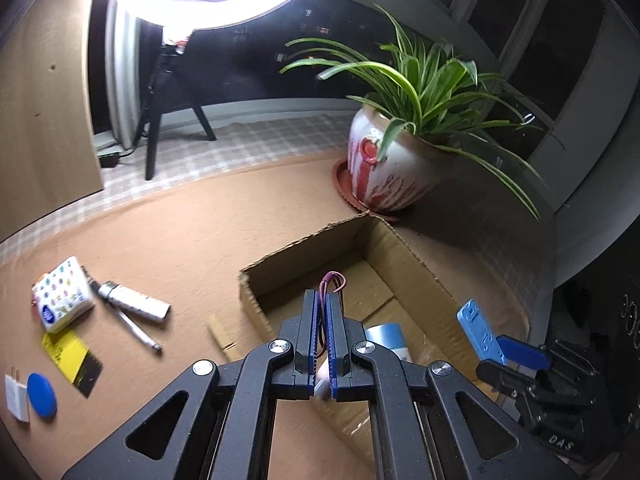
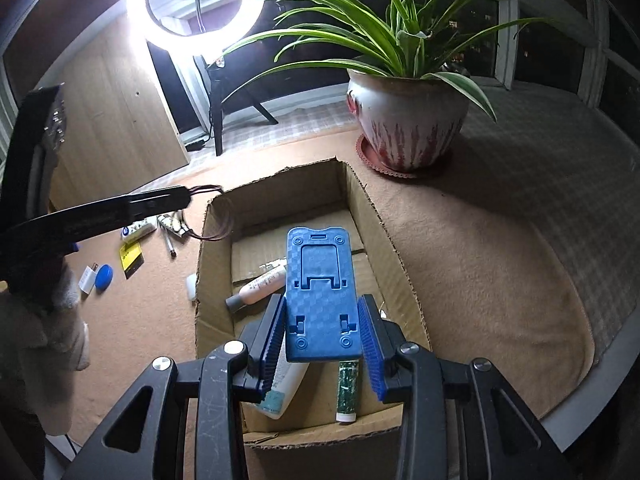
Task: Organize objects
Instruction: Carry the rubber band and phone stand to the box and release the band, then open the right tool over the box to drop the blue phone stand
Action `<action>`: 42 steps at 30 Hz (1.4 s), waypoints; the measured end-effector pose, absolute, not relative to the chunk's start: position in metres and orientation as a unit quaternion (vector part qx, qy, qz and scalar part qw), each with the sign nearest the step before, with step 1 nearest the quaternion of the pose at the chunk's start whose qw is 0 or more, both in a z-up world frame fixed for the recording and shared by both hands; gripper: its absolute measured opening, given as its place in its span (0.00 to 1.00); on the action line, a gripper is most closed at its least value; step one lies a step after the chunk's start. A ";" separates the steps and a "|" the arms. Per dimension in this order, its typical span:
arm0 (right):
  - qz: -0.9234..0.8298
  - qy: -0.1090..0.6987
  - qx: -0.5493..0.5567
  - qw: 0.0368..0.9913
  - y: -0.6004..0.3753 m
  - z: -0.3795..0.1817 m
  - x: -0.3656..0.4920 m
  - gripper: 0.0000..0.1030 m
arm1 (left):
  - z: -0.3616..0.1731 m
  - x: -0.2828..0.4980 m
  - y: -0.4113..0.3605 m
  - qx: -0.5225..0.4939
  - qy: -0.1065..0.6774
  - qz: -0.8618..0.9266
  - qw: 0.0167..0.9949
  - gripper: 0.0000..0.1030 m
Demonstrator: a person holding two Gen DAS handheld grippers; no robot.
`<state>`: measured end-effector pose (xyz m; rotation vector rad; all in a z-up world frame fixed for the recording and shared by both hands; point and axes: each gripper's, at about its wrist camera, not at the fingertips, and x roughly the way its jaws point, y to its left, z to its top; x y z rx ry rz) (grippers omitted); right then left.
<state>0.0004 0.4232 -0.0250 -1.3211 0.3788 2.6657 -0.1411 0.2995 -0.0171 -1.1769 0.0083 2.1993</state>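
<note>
My right gripper (image 2: 322, 334) clamps the blue stand (image 2: 318, 292), long axis toward twelve o'clock, above the cardboard box (image 2: 376, 216) (left gripper (image 1: 323, 300) pinches hair ties (image 1: 334, 280)).

There were two grippers, one cardboard box (image 2: 362, 200), one potted plant (image 2: 404, 120), and three containers inside the box.

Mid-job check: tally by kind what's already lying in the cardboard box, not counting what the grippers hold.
Bottles: 2 (peach bottle, white bottle)
Tubes: 1 (green tube)
Total: 3 visible in the cardboard box; the held item may hide more.
</note>
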 end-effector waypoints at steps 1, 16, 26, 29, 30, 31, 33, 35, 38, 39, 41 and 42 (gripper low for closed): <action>0.886 0.126 -0.440 0.072 0.424 -0.026 0.000 0.32 | -0.019 -0.142 0.304 -0.448 0.005 0.836 0.317 0.03; 0.887 0.122 -0.440 0.069 0.416 -0.028 -0.004 0.68 | -0.027 -0.153 0.296 -0.464 -0.001 0.830 0.309 0.65; 0.882 0.150 -0.444 0.046 0.401 -0.028 -0.009 0.68 | -0.035 -0.153 0.242 -0.477 -0.004 0.833 0.280 0.65; 0.882 0.153 -0.444 0.035 0.392 -0.027 -0.011 0.68 | -0.039 -0.157 0.217 -0.482 -0.003 0.836 0.261 0.65; 0.882 0.152 -0.444 0.033 0.389 -0.026 -0.012 0.68 | -0.041 -0.159 0.210 -0.485 -0.005 0.837 0.254 0.65; 0.882 0.150 -0.445 0.031 0.384 -0.026 -0.012 0.68 | -0.043 -0.164 0.198 -0.490 -0.010 0.838 0.242 0.65; 0.882 0.149 -0.446 0.028 0.379 -0.025 -0.013 0.68 | -0.046 -0.172 0.179 -0.497 -0.019 0.838 0.225 0.65; 0.882 0.147 -0.448 0.024 0.374 -0.025 -0.014 0.68 | -0.049 -0.182 0.163 -0.505 -0.028 0.837 0.211 0.65; 0.880 0.142 -0.453 0.024 0.369 -0.026 -0.013 0.68 | -0.052 -0.201 0.139 -0.513 -0.043 0.835 0.193 0.65; 0.879 0.142 -0.454 0.025 0.369 -0.027 -0.013 0.68 | -0.052 -0.207 0.134 -0.514 -0.045 0.836 0.187 0.65; 0.878 0.142 -0.457 0.028 0.368 -0.028 -0.011 0.68 | -0.052 -0.225 0.122 -0.517 -0.044 0.837 0.174 0.65; 0.877 0.143 -0.458 0.030 0.368 -0.029 -0.009 0.68 | -0.053 -0.234 0.118 -0.518 -0.043 0.838 0.168 0.65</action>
